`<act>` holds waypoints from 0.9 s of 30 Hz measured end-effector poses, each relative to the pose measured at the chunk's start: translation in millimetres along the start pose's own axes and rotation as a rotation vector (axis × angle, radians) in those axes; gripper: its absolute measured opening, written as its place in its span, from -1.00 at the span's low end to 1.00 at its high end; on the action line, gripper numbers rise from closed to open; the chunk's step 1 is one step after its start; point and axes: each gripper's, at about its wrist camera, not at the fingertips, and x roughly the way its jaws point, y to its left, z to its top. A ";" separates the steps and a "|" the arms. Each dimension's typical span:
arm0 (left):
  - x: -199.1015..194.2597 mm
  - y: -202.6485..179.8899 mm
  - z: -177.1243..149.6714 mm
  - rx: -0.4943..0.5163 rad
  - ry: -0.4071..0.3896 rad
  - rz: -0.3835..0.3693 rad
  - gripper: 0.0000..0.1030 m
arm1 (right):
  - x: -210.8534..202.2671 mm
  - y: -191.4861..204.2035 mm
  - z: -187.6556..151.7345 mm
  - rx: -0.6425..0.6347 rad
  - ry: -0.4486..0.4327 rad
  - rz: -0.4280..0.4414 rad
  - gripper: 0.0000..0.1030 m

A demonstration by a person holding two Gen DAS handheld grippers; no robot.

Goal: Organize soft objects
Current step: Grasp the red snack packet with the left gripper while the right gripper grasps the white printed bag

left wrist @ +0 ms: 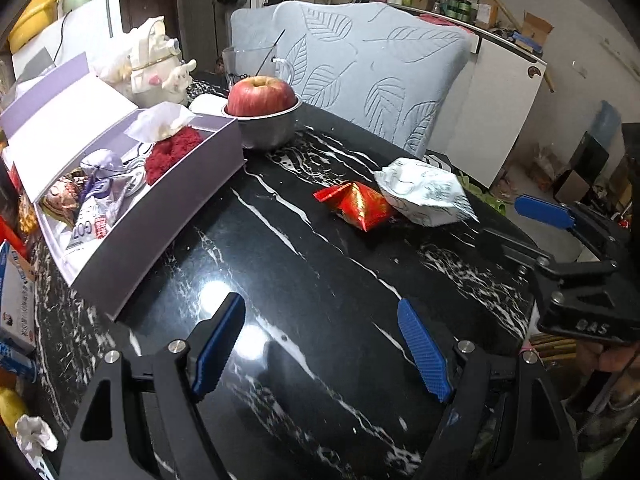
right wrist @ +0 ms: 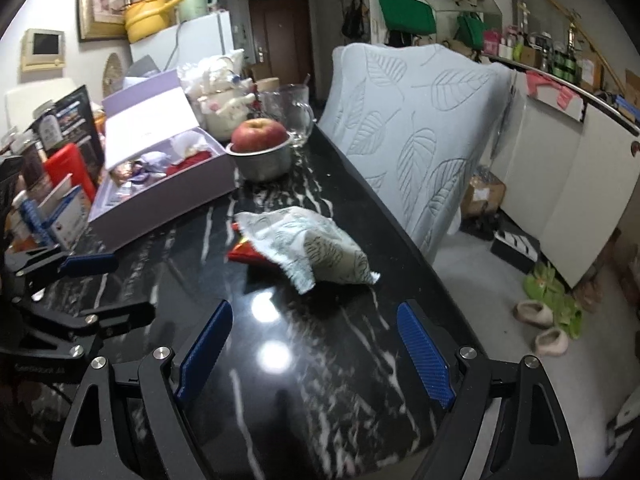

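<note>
A white leaf-printed soft packet [left wrist: 424, 192] lies on the black marble table [left wrist: 304, 264] beside a red foil pouch [left wrist: 358, 205]. In the right wrist view the white packet [right wrist: 312, 252] covers most of the red pouch [right wrist: 245, 254]. An open lilac box [left wrist: 132, 184] at the left holds a red fluffy item [left wrist: 172, 152], tissue and small soft things. My left gripper [left wrist: 320, 348] is open and empty over the near table. My right gripper [right wrist: 314, 354] is open and empty, short of the packet; it also shows at the right of the left wrist view [left wrist: 560, 236].
A metal bowl [left wrist: 268, 126] with an apple [left wrist: 262, 96] stands behind the box, with a glass mug [left wrist: 250, 64] and a plush toy [left wrist: 154, 64] further back. A pale blue leaf-patterned pillow [left wrist: 376, 76] leans at the table's far edge. Clutter lines the left edge.
</note>
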 end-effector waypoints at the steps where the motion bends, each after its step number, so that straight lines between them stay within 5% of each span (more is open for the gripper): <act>1: 3.1 1.8 2.3 -0.003 0.000 0.000 0.53 | 6.5 -1.2 3.2 -0.003 0.002 -0.002 0.66; 11: 20.1 17.7 22.8 -0.014 -0.016 0.001 0.53 | 62.5 0.8 29.9 -0.069 0.033 0.030 0.82; 18: 31.8 16.6 36.7 0.004 -0.020 -0.024 0.53 | 86.3 -13.1 36.5 -0.033 0.084 0.131 0.81; 21: 36.7 11.2 42.2 0.015 -0.021 -0.039 0.53 | 90.6 -19.5 36.2 -0.001 0.103 0.176 0.65; 23: 39.7 6.7 45.4 0.026 -0.023 -0.044 0.53 | 90.9 -22.1 35.9 0.010 0.105 0.170 0.35; 27: 45.3 -0.9 50.4 0.039 -0.020 -0.058 0.53 | 90.0 -33.8 31.9 0.031 0.114 0.139 0.23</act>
